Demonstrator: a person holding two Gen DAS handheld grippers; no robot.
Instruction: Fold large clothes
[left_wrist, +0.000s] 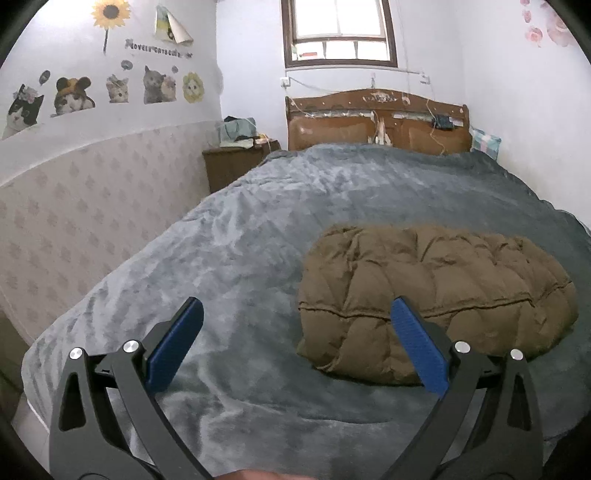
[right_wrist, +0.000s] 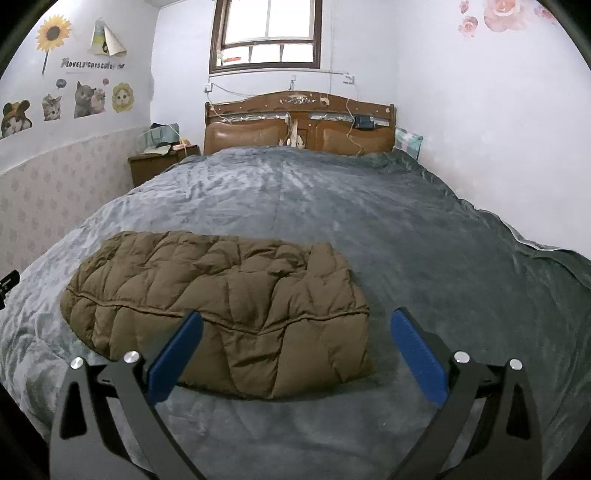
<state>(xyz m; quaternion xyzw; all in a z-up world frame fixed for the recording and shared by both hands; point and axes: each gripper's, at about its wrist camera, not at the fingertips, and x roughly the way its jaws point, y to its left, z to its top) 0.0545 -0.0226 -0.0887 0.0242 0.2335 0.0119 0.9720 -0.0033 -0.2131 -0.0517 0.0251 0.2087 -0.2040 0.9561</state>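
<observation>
Nearest the lens, the left gripper stands spread wide, its blue pads holding nothing, hovering above the grey blanket at the foot end of the bed. The right gripper is likewise released and empty, its left pad showing in front of the near edge of the garment; whether it touches the cloth cannot be told.

Just beyond both lies the brown quilted jacket, already gathered into a thick rectangular bundle on the blanket, to the right in the left wrist view and left of centre in the right wrist view. A seam runs across its near side, above a puffy lower layer.

It looks light, soft and springy: padded stuff that will likely bulge back open when let go, with a smooth shell that may slip between pads. The safest hold is probably a deep pinch at the near corners through all layers, along the stitched seam where the filling is thinner.

Farther off stand the wooden headboard and the window.
</observation>
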